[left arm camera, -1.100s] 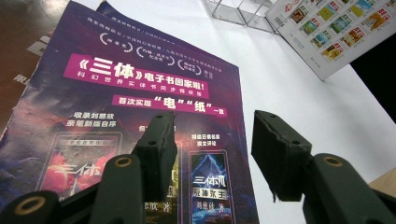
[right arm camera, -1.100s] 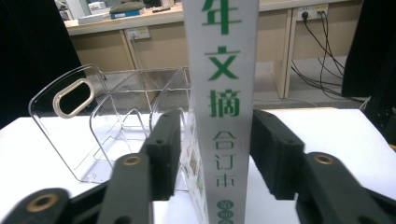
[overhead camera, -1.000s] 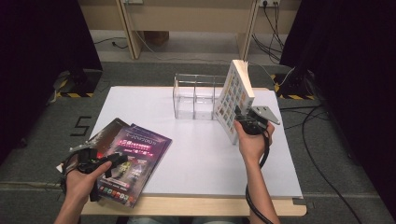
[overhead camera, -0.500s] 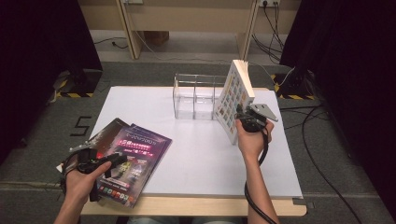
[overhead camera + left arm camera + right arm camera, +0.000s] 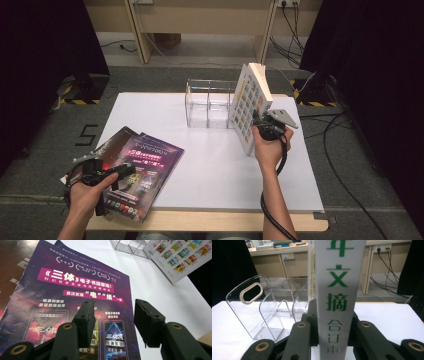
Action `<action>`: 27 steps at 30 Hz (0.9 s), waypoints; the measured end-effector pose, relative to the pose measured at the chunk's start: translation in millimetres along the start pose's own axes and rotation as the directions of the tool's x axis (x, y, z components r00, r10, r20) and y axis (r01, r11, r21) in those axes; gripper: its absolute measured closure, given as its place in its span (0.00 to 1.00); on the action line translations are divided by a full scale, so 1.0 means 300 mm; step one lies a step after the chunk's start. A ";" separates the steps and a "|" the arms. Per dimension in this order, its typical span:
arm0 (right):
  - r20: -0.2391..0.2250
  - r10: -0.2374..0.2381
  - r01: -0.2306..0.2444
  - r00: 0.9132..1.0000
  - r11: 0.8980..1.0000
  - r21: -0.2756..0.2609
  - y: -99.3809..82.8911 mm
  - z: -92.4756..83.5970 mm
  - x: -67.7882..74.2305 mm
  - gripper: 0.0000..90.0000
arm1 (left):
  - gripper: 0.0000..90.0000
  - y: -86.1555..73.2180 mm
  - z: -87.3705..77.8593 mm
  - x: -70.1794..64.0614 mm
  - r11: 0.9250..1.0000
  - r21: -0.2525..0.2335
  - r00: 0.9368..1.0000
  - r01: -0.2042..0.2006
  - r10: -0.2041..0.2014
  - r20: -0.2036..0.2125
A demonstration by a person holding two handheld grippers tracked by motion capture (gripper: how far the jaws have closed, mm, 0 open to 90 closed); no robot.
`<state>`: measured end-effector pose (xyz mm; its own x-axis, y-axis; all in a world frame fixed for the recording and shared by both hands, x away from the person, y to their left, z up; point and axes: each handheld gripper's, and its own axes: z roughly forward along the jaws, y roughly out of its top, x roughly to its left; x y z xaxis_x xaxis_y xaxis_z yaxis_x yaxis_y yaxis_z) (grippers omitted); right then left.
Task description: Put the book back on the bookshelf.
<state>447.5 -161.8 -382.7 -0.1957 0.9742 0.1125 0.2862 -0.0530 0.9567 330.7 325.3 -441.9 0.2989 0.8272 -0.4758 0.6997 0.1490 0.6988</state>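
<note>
A white table [image 5: 210, 165] carries everything. Near its far edge stands a clear acrylic rack [image 5: 209, 102] with 2 visible compartments, both empty. Just right of the rack, a thick white book [image 5: 248, 106] stands upright on its lower edge, tilted slightly, its cover printed with rows of small coloured pictures and facing left; whether it touches the rack cannot be told. The right gripper [image 5: 266, 126] clenches this book at the spine: in the right gripper view the 2 black jaws press either side of the white spine [image 5: 339, 290] with its green characters, and they have just been closing onto it.

At the near left corner lie 2 overlapping magazines; the upper purple magazine [image 5: 142, 172] covers most of a darker magazine [image 5: 114, 142] beneath. The left gripper [image 5: 117, 172] rests low over the purple cover near its left edge, jaws spread apart with nothing between them, the printed cover [image 5: 75, 287] visible through the gap.
</note>
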 end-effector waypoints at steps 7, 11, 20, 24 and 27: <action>0.008 -0.013 0.013 1.000 1.000 -0.012 0.012 0.005 0.012 0.83 | 0.57 0.001 -0.002 0.000 1.000 -0.003 1.000 -0.003 0.003 -0.002; 0.016 -0.018 0.019 1.000 1.000 -0.022 0.019 0.010 0.019 0.83 | 0.57 0.000 -0.001 0.001 1.000 -0.001 1.000 -0.003 0.003 -0.002; 0.025 -0.018 0.019 1.000 0.998 -0.056 0.060 0.025 0.030 0.83 | 0.58 0.002 -0.004 0.005 1.000 -0.005 1.000 -0.004 0.004 -0.005; 0.026 -0.015 0.017 1.000 0.998 -0.057 0.075 0.037 0.034 0.83 | 0.58 0.002 -0.005 0.006 1.000 -0.006 1.000 -0.005 0.004 -0.006; 0.029 -0.013 0.014 1.000 0.998 -0.058 0.078 0.043 0.034 0.83 | 0.58 0.003 -0.008 0.007 1.000 -0.008 1.000 -0.003 0.003 -0.007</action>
<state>464.2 -150.2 -362.6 -0.1723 0.9807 0.0926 0.2280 -0.0517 0.9723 330.5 328.4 -441.0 0.2965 0.8311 -0.4704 0.6934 0.1513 0.7044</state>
